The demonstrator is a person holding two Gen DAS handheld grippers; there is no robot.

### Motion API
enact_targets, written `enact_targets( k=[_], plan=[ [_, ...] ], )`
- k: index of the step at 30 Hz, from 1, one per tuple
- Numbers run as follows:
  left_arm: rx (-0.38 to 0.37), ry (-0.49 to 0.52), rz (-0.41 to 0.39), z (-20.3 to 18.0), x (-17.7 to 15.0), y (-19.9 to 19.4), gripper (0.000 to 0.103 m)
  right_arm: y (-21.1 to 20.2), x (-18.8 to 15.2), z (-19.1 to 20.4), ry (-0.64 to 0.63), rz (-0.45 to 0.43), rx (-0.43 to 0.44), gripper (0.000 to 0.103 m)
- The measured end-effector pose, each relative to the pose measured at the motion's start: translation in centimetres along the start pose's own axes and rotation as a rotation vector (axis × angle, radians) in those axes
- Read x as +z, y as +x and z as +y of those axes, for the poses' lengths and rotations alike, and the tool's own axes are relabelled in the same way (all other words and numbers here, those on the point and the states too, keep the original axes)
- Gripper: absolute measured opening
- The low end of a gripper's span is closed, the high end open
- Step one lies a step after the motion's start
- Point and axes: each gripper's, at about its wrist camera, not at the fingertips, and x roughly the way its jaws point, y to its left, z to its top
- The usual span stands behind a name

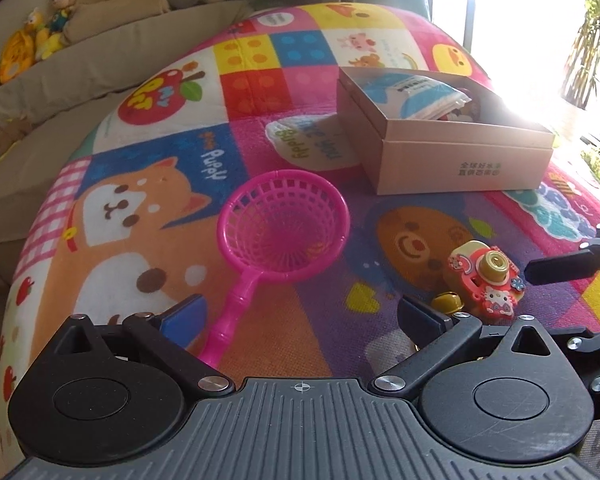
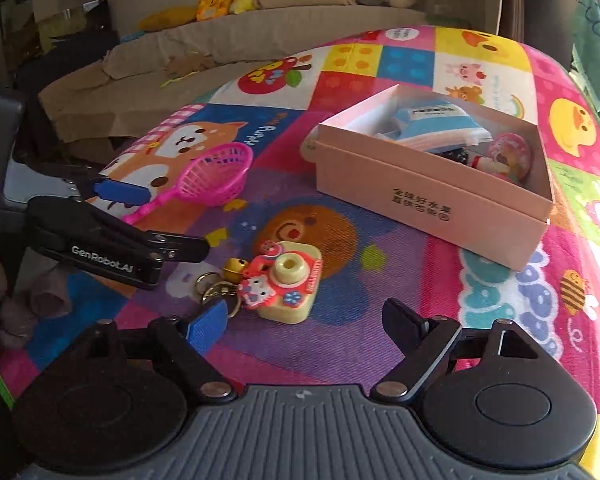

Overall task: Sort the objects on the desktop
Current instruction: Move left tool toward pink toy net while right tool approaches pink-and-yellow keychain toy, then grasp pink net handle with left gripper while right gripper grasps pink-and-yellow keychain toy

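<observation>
We see the right gripper (image 2: 304,322) with jaws apart, empty, just short of the red-and-cream toy camera keychain (image 2: 286,284), whose lens faces up. The left gripper (image 1: 300,312) is also apart; the pink plastic scoop net (image 1: 278,236) lies between its fingers, handle toward us. Only the right view shows the pink cardboard box (image 2: 432,208) contents clearly. Open patterned play mat (image 2: 360,332) surrounds both.

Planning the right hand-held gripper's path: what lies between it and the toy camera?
Nothing: only bare mat separates the open right hand-held gripper from the toy camera, with its keyring beside the left finger. The right wrist view shows this.
</observation>
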Motion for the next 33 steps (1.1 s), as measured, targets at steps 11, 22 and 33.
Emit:
enact_targets(
  k=[11,22,33],
  plan=[
    [-0.060,-0.040,0.024,-0.1,-0.5,0.4,0.103,0.0,-0.1,-3.5,-0.020,0.006,-0.374,0.063],
    [-0.239,0.031,-0.004,-3.6,-0.1,-0.9,0.103,-1.9,-1.3,-8.8,0.223,0.004,-0.402,0.079],
    [-0.105,-0.048,-0.060,0.8,-0.4,-2.5,0.103,-1.1,-0.6,-4.9,0.206,-0.015,-0.232,0.086]
  ],
)
